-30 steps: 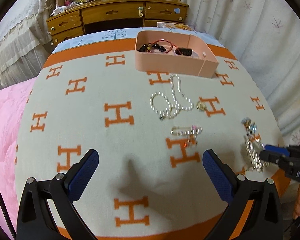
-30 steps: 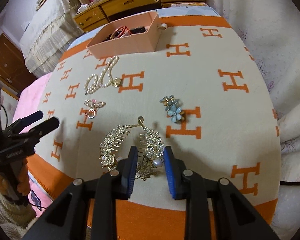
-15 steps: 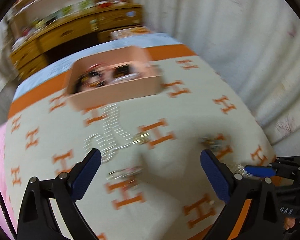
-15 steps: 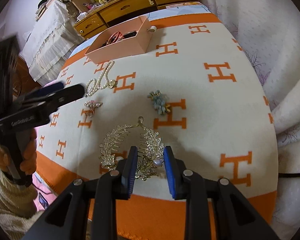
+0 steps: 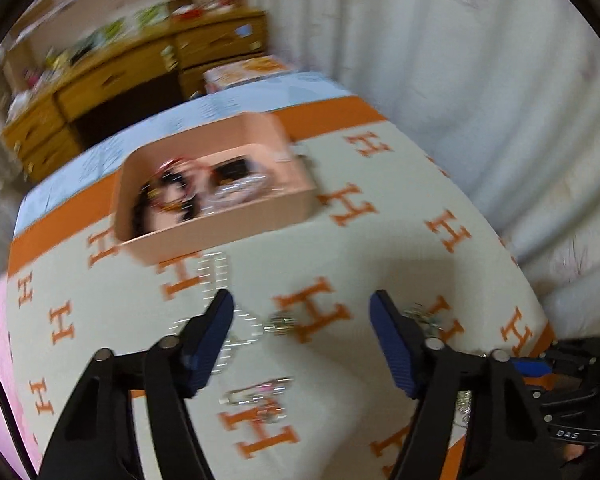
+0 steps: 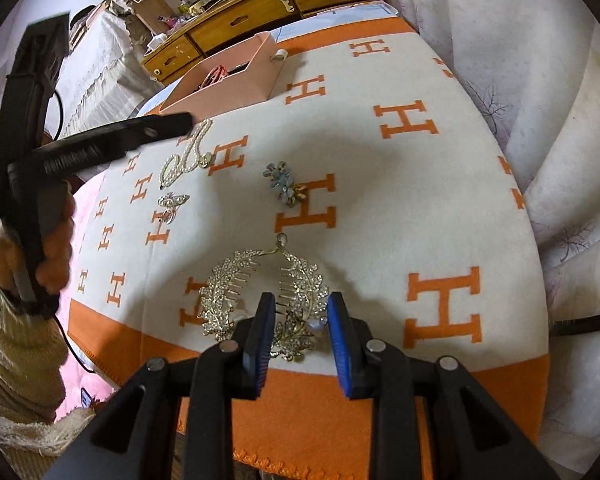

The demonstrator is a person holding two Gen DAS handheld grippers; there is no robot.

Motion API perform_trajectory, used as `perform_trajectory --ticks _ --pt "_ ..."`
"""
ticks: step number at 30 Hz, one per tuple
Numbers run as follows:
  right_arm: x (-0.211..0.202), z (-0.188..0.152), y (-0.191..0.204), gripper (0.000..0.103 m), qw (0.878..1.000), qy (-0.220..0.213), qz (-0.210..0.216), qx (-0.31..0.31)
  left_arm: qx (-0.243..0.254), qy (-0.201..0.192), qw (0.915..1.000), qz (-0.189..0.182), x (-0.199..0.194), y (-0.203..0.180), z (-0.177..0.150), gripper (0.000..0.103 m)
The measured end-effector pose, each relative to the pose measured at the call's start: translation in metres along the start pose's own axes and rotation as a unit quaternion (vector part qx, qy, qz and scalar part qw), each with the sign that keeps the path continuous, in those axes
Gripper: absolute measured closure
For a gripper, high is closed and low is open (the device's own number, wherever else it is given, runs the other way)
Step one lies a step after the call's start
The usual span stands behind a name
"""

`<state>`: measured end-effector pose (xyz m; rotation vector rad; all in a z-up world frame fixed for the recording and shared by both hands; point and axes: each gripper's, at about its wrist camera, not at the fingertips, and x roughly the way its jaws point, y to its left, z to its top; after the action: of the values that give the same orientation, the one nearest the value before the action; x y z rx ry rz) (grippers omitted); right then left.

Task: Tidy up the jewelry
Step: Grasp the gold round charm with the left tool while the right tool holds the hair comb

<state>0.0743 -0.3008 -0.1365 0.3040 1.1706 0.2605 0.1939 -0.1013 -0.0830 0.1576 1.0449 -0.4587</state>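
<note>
Right gripper (image 6: 296, 330) fingers narrow, straddling leaf hair comb (image 6: 260, 296) for pickup; left gripper (image 5: 302, 336) wide, aimed at pearl necklace (image 5: 220, 304).

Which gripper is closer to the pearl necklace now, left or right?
Left. The left gripper hovers right by the pearl necklace; the right gripper is across the blanket, at the leaf comb.
</note>
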Motion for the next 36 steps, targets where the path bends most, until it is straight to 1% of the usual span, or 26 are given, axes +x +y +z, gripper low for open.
perform_trajectory --ticks 1,2,4,7,9,14,19,21,24,26,30,33,36 --pt "0.001 0.000 -0.001 0.076 1.000 0.000 0.004 0.000 -0.018 0.007 0.9998 -0.004 -0.002 0.013 0.002 0.047" --pt "0.002 0.001 -0.001 0.076 1.000 0.000 0.007 0.001 -0.034 0.013 0.9993 -0.007 -0.002 0.024 0.004 0.049" --pt "0.005 0.002 -0.001 0.076 1.000 0.002 0.014 0.001 -0.053 0.025 0.9982 -0.014 -0.001 0.037 0.004 0.057" --pt "0.010 0.004 -0.002 0.076 1.000 0.007 0.020 0.001 -0.058 0.046 0.9964 -0.041 0.007 0.039 -0.002 0.066" --pt "0.011 0.003 -0.003 0.076 1.000 0.010 0.022 0.001 -0.043 0.058 0.9957 -0.059 0.015 0.032 -0.004 0.069" --pt "0.010 0.001 -0.005 0.076 1.000 0.013 0.020 0.003 0.004 0.071 0.9946 -0.075 0.034 0.014 -0.003 0.070" --pt "0.011 0.000 -0.007 0.076 1.000 0.015 0.020 0.004 0.064 0.063 0.9936 -0.069 0.043 -0.004 -0.004 0.070" --pt "0.011 0.000 -0.007 0.076 1.000 0.016 0.020 0.005 0.096 0.060 0.9915 -0.064 0.046 -0.012 -0.005 0.070" --pt "0.012 0.001 -0.007 0.076 1.000 0.017 0.020 0.005 0.126 0.063 0.9886 -0.054 0.050 -0.018 -0.007 0.070" --pt "0.012 0.000 -0.007 0.076 1.000 0.017 0.020 0.005 0.135 0.067 0.9875 -0.047 0.053 -0.018 -0.008 0.070" --pt "0.012 0.000 -0.006 0.076 1.000 0.018 0.020 0.004 0.131 0.071 0.9879 -0.041 0.058 -0.009 -0.008 0.070" --pt "0.013 0.000 -0.006 0.076 1.000 0.019 0.019 0.003 0.125 0.077 0.9881 -0.045 0.064 -0.003 -0.009 0.070" --pt "0.013 0.001 -0.005 0.076 1.000 0.019 0.018 0.003 0.131 0.089 0.9862 -0.048 0.070 -0.001 -0.013 0.070"
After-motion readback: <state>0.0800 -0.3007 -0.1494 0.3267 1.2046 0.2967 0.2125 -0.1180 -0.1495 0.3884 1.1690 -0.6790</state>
